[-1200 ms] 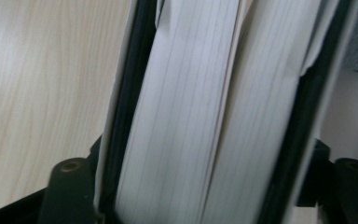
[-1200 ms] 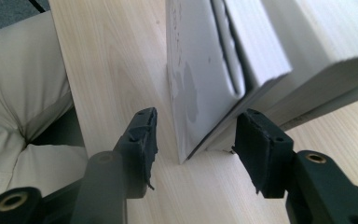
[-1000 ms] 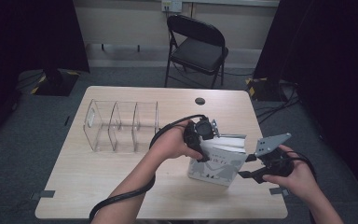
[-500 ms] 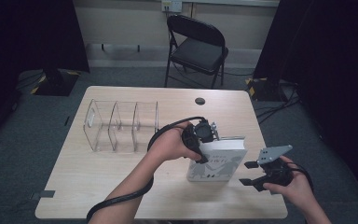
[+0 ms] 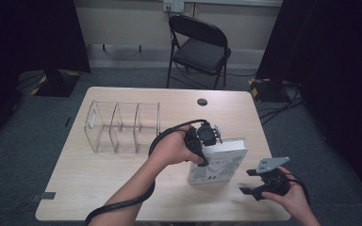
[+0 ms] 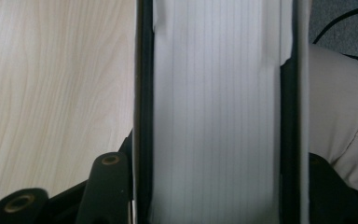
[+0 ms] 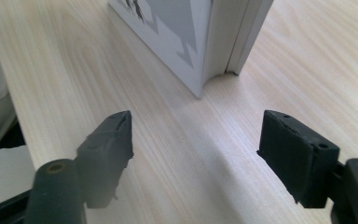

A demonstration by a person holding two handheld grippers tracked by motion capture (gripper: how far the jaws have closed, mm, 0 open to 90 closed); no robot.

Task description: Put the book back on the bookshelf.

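Note:
A thick white book (image 5: 221, 165) with a grey pattern on its cover stands on edge on the wooden table (image 5: 99, 174), right of centre. My left gripper (image 5: 209, 151) comes down on its top edge. Its jaws have just closed further and are shut on the page block (image 6: 214, 112), one black jaw along each cover. My right gripper (image 5: 246, 182) hovers low at the table's front right, apart from the book. Its jaws have just been opening and stand wide with nothing between them (image 7: 196, 140). The book's lower corner (image 7: 200, 56) lies just ahead of them.
A clear acrylic divider rack (image 5: 122, 126) stands at the table's left middle. A small black round disc (image 5: 201, 101) sits near the far edge. A black folding chair (image 5: 200, 47) stands behind the table. The person's beige trouser leg (image 6: 342, 107) is beside the front edge.
My right gripper has drawn away from the book's right end, sinking toward the front right of the table, and its jaws have spread. My left gripper has stayed on the book.

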